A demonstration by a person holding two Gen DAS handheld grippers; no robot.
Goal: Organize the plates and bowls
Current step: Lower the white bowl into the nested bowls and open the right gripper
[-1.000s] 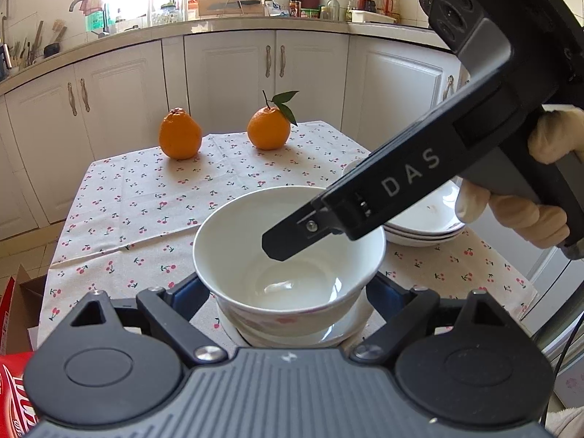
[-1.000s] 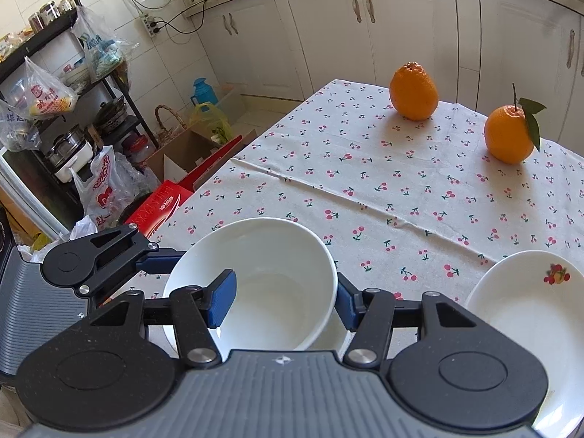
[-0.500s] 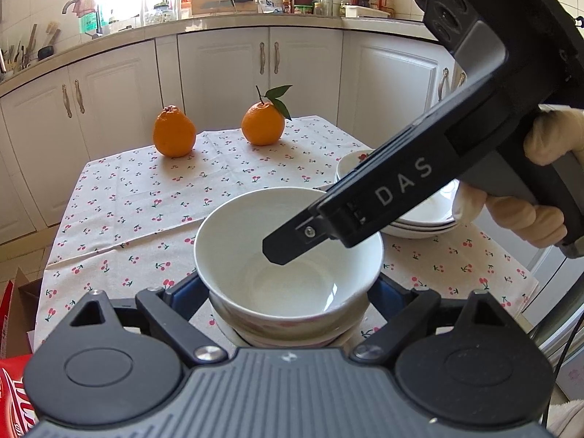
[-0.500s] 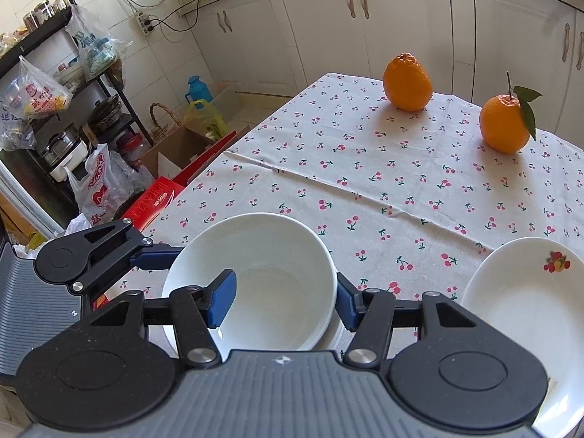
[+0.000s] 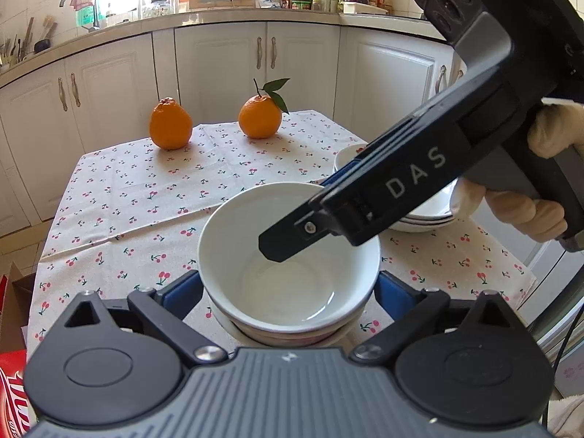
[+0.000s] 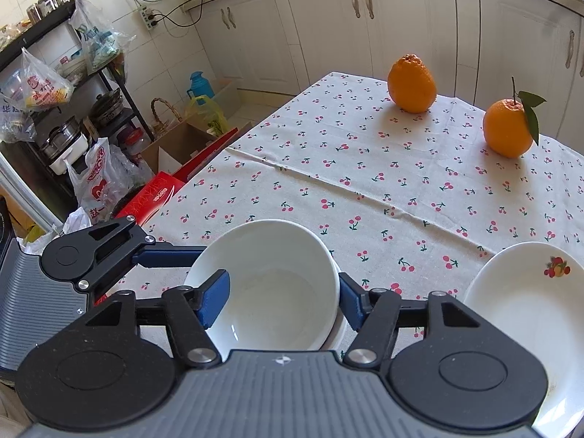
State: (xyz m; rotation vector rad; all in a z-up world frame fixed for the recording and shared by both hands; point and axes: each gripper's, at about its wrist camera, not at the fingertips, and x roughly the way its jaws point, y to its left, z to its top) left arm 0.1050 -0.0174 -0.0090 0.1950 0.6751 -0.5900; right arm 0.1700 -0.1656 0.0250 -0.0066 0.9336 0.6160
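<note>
A white bowl [image 5: 288, 255] [image 6: 270, 284] sits on top of a stack of bowls [image 5: 284, 332] near the table's front edge. My left gripper [image 5: 288, 292] straddles it, jaws opening, and both blue pads [image 5: 182, 292] stand clear of its sides. My right gripper [image 6: 283, 301] comes in from the right with its jaws opening. One of its fingers [image 5: 292, 241] hangs inside the bowl, the other is outside the wall, and neither presses on it. A stack of white plates [image 5: 423, 219] [image 6: 511, 310] lies to the right.
Two oranges [image 5: 170, 124] [image 5: 260, 116] stand at the far end of the cherry-print tablecloth [image 5: 146, 200]. A red box [image 6: 153, 197] and a rack with bags [image 6: 54, 109] crowd the floor to the left. White cabinets [image 5: 219, 65] lie beyond the table.
The left pads have spread away from the bowl's sides. The right jaws have widened a little around the bowl's wall. The bowl stays on the stack.
</note>
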